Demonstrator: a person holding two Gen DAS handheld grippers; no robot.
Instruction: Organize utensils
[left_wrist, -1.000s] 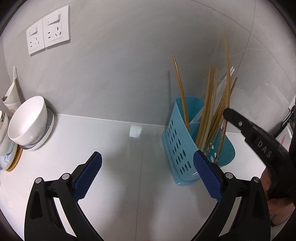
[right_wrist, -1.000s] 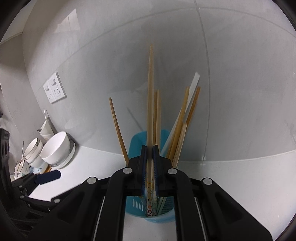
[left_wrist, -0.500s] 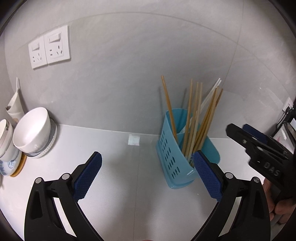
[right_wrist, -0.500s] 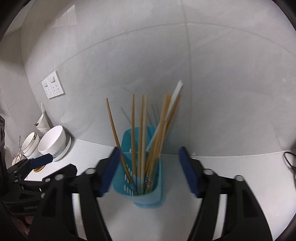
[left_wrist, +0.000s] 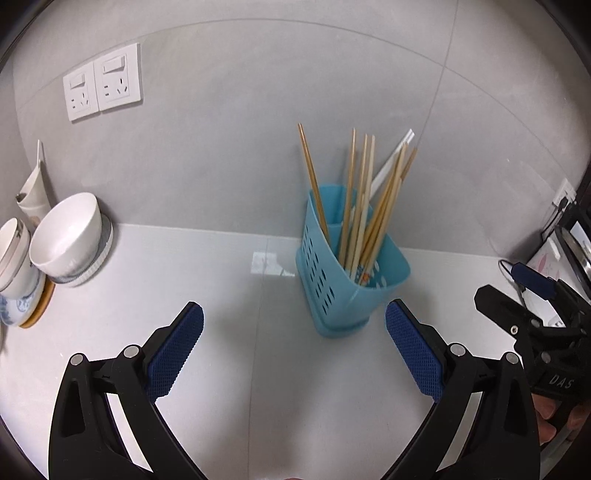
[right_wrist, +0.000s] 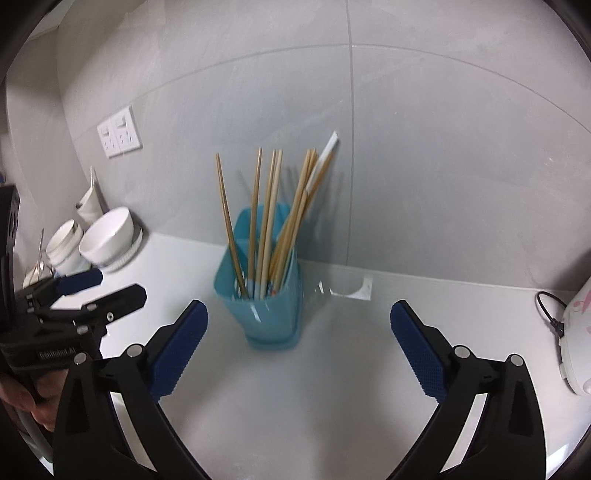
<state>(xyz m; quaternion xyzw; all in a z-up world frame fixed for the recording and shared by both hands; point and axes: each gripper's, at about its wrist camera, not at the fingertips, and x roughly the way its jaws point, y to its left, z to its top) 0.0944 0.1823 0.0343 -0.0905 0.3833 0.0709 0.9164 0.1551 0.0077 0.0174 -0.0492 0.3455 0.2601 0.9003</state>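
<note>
Since the chopsticks (right_wrist: 266, 221) stand upright in the blue holder (right_wrist: 266, 314) at frame centre, the right gripper (right_wrist: 299, 347) is opening wide with nothing between its jaws, and the left gripper (left_wrist: 293, 350) is spread empty too

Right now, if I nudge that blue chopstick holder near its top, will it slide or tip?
The blue holder probably tips: it looks tall, narrow and like thin plastic, likely light. The chopsticks stand well above its rim and lean, so they may rattle or spill. The glossy counter could let it slide.
</note>
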